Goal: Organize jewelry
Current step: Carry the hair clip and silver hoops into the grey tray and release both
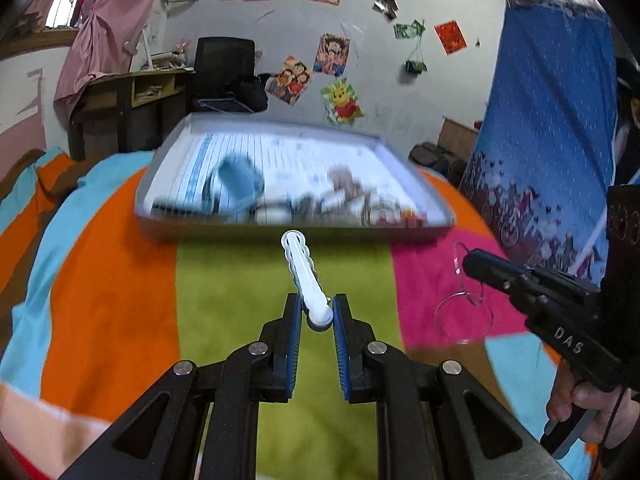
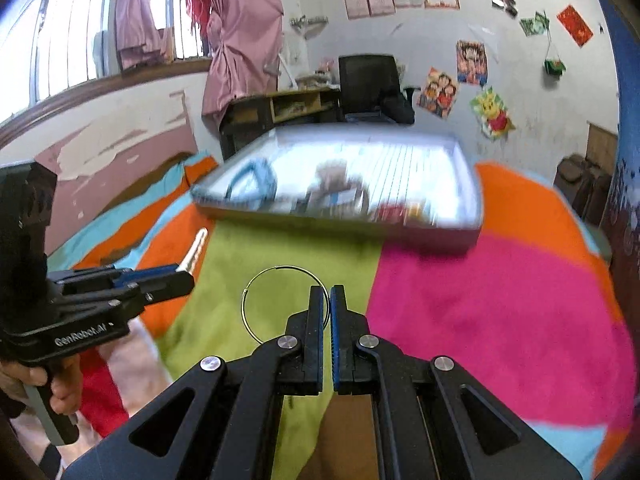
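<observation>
My left gripper (image 1: 316, 312) jaws clamp the stiff, light white hair clip (image 1: 305, 276) by its hinge end. My right gripper (image 2: 329, 300) jaws pinch the thin hoop earring (image 2: 256, 292) at its rim; it looks slippery and easily bent.

"das" on right tool (image 1: 470, 262), "genrobot.ai" on left tool (image 2: 188, 276)

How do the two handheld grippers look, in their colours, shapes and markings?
Both are black, with triangular cut-outs, silver rivets and blue ribbed pads on the jaws. The left gripper reads "GenRobot.AI" on its side, the right gripper "DAS". Each has a grey trigger handle.
</observation>
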`<state>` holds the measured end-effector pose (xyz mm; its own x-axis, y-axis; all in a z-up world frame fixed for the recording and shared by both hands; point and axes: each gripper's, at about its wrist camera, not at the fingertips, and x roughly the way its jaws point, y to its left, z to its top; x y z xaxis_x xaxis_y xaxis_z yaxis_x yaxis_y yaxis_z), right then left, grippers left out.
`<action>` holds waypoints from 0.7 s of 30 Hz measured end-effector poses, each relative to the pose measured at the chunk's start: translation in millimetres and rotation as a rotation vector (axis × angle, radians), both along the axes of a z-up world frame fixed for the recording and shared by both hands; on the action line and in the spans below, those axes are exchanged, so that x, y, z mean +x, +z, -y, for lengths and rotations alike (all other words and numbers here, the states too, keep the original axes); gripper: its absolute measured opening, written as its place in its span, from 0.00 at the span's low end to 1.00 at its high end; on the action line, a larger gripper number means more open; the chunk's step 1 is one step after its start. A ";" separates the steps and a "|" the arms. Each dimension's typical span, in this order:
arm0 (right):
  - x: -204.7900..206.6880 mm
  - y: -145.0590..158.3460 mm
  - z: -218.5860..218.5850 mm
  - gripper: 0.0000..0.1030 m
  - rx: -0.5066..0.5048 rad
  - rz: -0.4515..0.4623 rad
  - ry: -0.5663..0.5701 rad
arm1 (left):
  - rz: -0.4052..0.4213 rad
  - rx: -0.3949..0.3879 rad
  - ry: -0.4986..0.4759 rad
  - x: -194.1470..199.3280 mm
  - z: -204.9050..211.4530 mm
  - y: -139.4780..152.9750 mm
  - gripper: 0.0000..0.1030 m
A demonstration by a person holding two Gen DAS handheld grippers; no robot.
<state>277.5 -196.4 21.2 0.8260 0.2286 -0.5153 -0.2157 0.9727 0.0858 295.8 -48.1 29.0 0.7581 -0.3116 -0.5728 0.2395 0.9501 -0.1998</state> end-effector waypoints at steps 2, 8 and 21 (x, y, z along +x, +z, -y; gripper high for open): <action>15.4 21.2 6.8 0.03 -0.005 0.018 -0.002 | 0.018 -0.020 0.011 19.7 2.0 10.6 0.15; 83.9 70.2 10.6 0.03 -0.055 0.033 -0.028 | 0.067 -0.018 0.014 70.8 7.8 28.4 0.15; 177.6 36.6 25.7 0.03 -0.051 -0.065 -0.147 | 0.031 0.001 0.021 127.6 30.8 9.5 0.15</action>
<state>455.1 -222.1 57.8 0.8130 0.0801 -0.5767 -0.0667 0.9968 0.0444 423.3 -79.0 38.5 0.7820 -0.2953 -0.5488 0.2261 0.9550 -0.1918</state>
